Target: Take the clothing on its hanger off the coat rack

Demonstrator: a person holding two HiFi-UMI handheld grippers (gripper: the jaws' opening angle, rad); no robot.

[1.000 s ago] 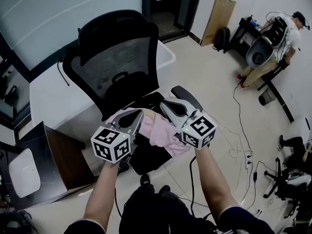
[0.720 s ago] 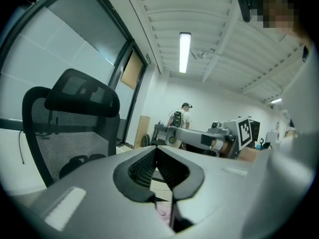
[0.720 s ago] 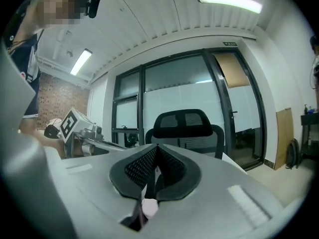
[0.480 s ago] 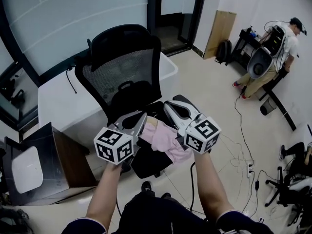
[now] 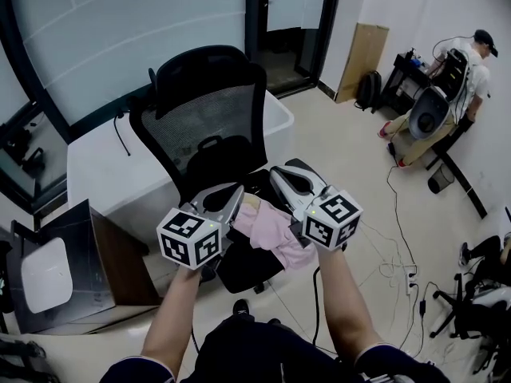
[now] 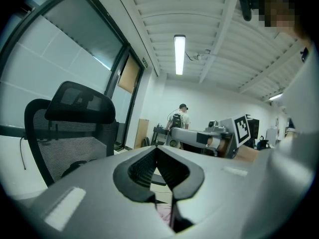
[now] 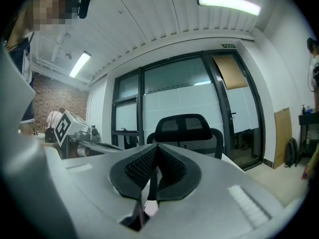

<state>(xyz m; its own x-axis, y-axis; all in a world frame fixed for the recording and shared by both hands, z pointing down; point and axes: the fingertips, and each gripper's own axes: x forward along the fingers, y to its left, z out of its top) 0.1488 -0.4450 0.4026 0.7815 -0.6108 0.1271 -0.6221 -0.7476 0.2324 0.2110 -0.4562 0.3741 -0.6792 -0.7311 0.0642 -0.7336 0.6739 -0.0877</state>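
Crumpled soft pink clothing slung between both claws, mostly hidden under them; hanger not made out. Left claw and right claw pressed together, pinching fabric slivers. Ahead of tips: black mesh chair.
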